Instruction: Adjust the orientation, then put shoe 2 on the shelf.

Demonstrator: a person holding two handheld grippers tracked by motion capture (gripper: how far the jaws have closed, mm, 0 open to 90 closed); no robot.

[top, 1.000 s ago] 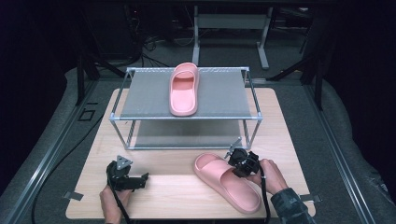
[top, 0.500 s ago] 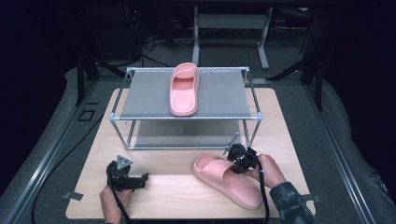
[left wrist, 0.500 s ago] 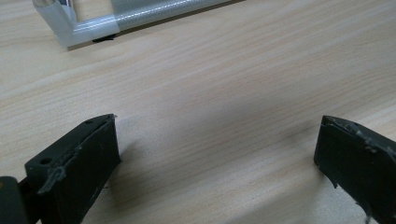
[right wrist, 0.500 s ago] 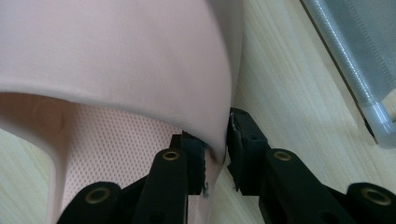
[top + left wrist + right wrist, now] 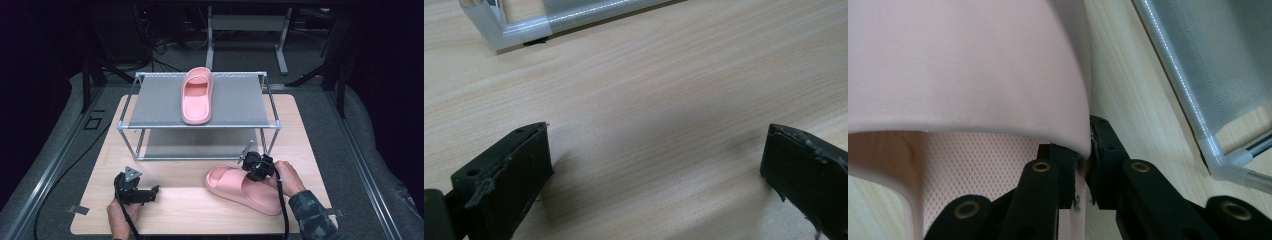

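Observation:
A pink slipper (image 5: 245, 189) lies on the wooden table (image 5: 190, 210) at the front right. My right gripper (image 5: 249, 172) is at its strap. In the right gripper view the strap's edge (image 5: 963, 65) sits pinched between the jaws of the right gripper (image 5: 1084, 160), which have just been closing on it. A second pink slipper (image 5: 196, 95) rests on top of the metal rack (image 5: 200, 127). At the front left my left gripper (image 5: 155, 191) lies low over the table, its jaws wide apart with bare wood between them (image 5: 656, 150).
The rack's leg (image 5: 1218, 155) stands close to the right gripper's right side, and a corner leg (image 5: 494, 30) shows beyond the left gripper. Dark floor, cables and frame legs surround the table.
The right gripper has shifted slightly up and left towards the rack, staying on the slipper's strap. The left gripper and the slipper on the rack have not moved.

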